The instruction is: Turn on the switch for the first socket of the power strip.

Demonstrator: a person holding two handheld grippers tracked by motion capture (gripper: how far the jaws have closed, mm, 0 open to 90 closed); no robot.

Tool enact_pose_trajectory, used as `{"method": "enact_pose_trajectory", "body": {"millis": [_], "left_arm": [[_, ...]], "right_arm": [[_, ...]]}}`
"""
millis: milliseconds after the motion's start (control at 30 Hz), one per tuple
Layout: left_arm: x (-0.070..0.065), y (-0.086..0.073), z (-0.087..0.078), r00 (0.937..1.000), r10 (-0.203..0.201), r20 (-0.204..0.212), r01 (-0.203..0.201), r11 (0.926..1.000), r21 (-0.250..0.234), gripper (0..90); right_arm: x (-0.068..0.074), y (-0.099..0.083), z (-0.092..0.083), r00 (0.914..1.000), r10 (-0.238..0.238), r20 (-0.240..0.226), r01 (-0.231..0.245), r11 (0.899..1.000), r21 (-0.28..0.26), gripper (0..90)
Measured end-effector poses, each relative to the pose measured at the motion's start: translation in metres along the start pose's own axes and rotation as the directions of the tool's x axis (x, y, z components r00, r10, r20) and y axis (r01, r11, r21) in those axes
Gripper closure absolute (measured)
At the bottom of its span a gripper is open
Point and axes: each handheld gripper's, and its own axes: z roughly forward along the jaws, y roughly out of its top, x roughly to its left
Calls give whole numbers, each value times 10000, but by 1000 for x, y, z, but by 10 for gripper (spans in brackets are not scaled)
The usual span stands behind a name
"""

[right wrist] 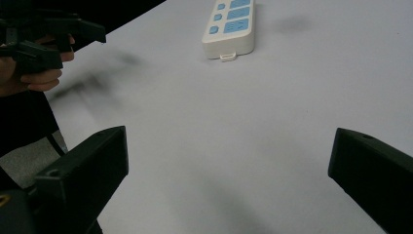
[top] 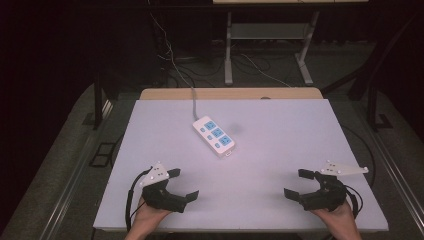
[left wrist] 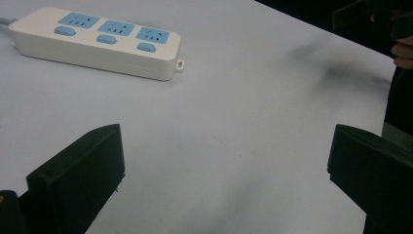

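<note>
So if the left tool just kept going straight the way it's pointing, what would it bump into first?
Probably nothing soon. The left tool, open, points across bare table toward the right tool. The power strip lies off to the side of that line, though depth is hard to judge.

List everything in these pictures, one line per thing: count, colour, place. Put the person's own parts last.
power strip: 1, white with three blue sockets and blue switches, middle of the table, angled
power strip cord: 1, grey, runs from the strip over the far table edge
table: 1, white top, wooden far edge
cables on the floor: several, pale, beyond the table
desk frame: 1, pale grey legs, behind the table
left gripper: 1, black, near left of the table, jaws apart
right gripper: 1, black, near right, jaws apart
hands: 2, at the near edge, holding the grippers
</note>
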Motion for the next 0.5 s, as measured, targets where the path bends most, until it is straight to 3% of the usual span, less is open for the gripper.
{"method": "enact_pose_trajectory", "body": {"millis": [500], "left_arm": [[0, 1, 1, 9998, 92, 159, -95, 9998, 167, 0]], "right_arm": [[0, 0, 0, 10000, 0, -7, 0, 9998, 181, 7]]}}
